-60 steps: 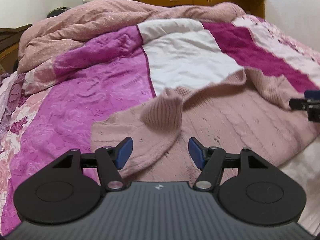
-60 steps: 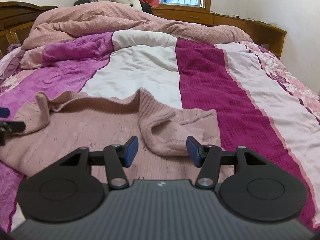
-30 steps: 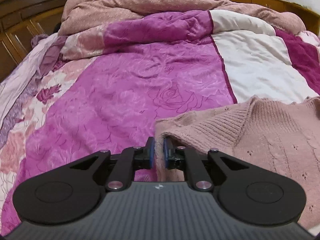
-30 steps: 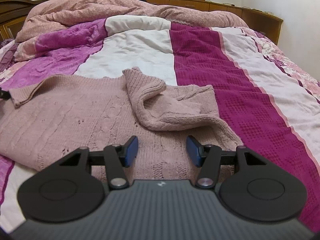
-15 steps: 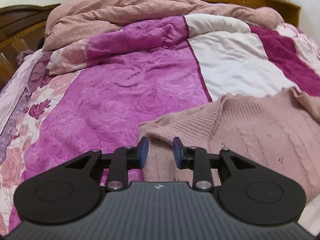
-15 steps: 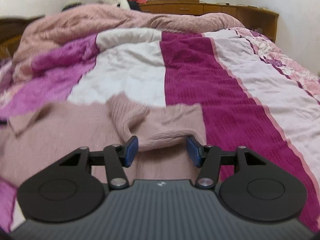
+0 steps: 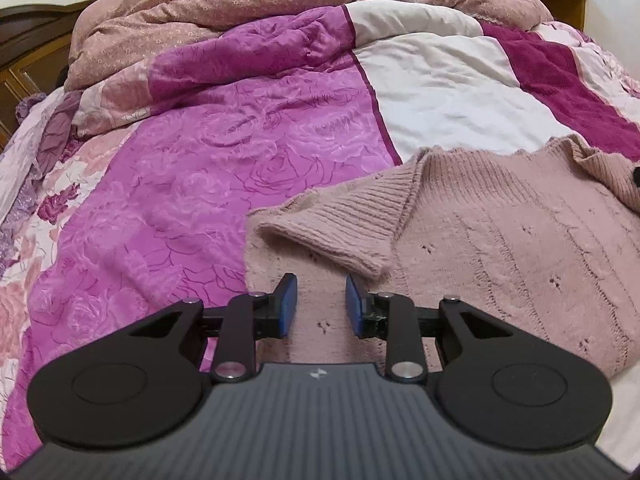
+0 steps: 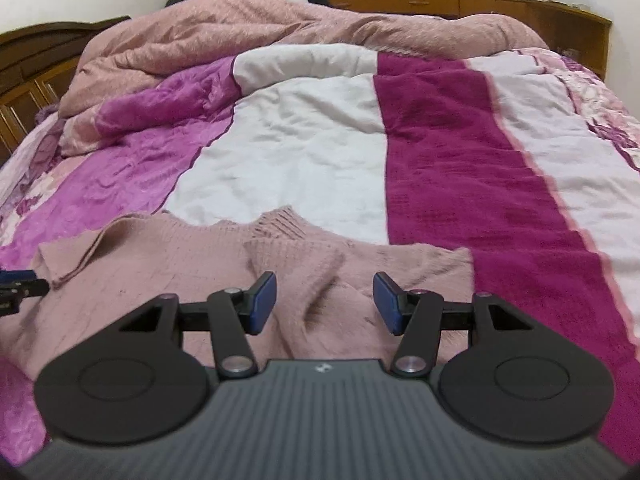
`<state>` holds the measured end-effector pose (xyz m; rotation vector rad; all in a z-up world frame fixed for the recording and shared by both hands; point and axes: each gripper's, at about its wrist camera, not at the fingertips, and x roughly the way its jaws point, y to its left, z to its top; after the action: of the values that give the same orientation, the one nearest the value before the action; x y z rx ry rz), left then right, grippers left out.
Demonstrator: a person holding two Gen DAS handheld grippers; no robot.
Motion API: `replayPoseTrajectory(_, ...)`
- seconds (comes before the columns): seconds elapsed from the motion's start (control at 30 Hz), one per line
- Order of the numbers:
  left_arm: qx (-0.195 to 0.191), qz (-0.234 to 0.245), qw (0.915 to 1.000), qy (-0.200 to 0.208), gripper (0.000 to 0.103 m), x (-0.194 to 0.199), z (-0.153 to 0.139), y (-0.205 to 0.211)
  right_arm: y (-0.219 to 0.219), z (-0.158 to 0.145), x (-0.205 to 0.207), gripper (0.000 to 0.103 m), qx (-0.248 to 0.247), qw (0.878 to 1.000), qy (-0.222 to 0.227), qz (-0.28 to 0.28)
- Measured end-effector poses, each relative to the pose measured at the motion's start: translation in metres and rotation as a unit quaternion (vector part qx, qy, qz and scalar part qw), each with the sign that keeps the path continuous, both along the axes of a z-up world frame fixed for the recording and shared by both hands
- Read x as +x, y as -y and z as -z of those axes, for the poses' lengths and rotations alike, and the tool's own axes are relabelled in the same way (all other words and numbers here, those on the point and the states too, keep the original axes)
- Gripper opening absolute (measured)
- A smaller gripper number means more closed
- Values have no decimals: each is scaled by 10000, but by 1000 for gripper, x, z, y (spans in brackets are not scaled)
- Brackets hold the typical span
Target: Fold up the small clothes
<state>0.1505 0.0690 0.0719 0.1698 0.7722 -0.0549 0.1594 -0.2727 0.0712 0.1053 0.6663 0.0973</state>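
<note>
Pink sweater [image 7: 500, 240] lies on the bedspread [image 7: 180, 200]; left gripper [image 7: 321, 304] and right gripper [image 8: 325, 302] hover parted, empty.

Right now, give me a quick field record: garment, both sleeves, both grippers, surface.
garment: pink knit sweater, spread flat on the bed
left sleeve: folded in over the body
right sleeve: folded in, rumpled
left gripper: jaws just opened, nothing between the pads, over the sweater near the left sleeve
right gripper: open, empty, over the right sleeve
surface: striped quilt, pink duvet heaped behind
</note>
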Motion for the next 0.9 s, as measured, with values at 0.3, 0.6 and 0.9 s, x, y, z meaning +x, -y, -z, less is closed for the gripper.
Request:
replayPoseTrajectory(0.3, 180, 69, 9998, 20, 34, 22, 5, 2, -11, -13, 14, 12, -882, 9951, 440, 42)
replayPoseTrajectory(0.6, -5, -874, 9958, 266, 34, 60, 2, -21, 32, -4, 32, 18, -1031, 9879, -45, 1154)
replayPoseTrajectory(0.9, -351, -1076, 9934, 183, 34, 53, -4, -41, 24, 1, 3, 19, -842, 9921, 237, 894)
